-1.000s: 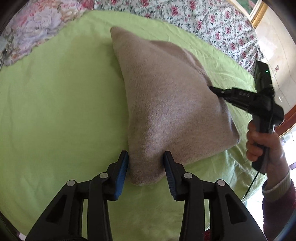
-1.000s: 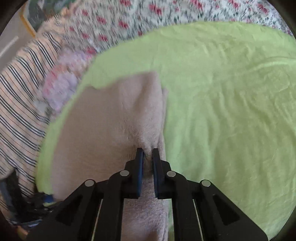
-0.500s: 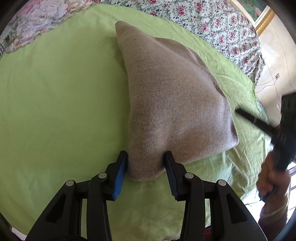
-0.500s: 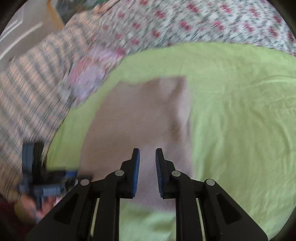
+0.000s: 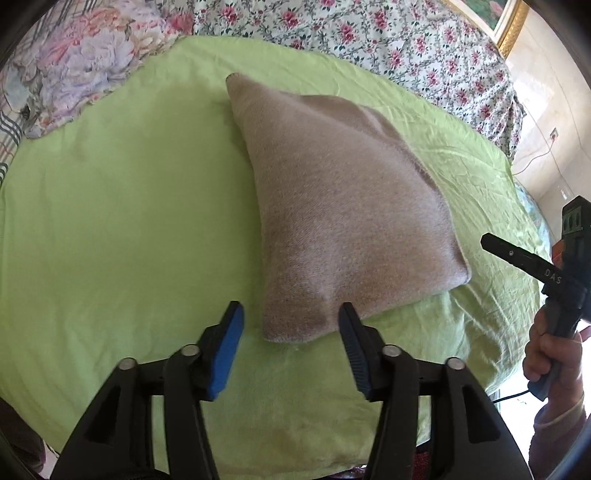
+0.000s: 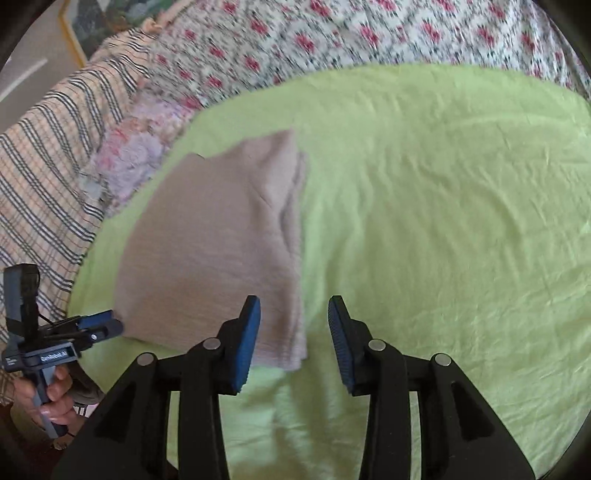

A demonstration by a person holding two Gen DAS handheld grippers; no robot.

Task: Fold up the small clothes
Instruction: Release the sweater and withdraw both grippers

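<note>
**On the green sheet: a folded knit, both tongs let go**

On the green sheet (image 5: 122, 206) that covers the bed, seen from the left wrist, the folded beige knit garment (image 5: 343, 206) lies as a compact, roughly four-sided stack, flat and free of any grip. The left tongs (image 5: 291, 321) stand with jaws wide apart, one on either side of the garment's near corner, not pinching it; a spread like that suits a release after setting a fold down. To the right of the garment, apart from it, the person's right hand (image 5: 554, 354) carries the other tool, its tip aimed toward the garment's right corner. Beyond the garment the floral bedspread (image 5: 369, 33) rims the sheet.

From the right wrist, the garment (image 6: 210, 251) sits left of centre, its layered edges stacked along the side nearest the right tongs (image 6: 294, 314). These jaws also gape, with the garment's near corner just below and between them, untouched as far as can be told. At the garment's left corner the left tool shows, held in the left hand (image 6: 48, 395) beside the striped blanket (image 6: 48, 155). The fold looks complete, or close to it.
</note>
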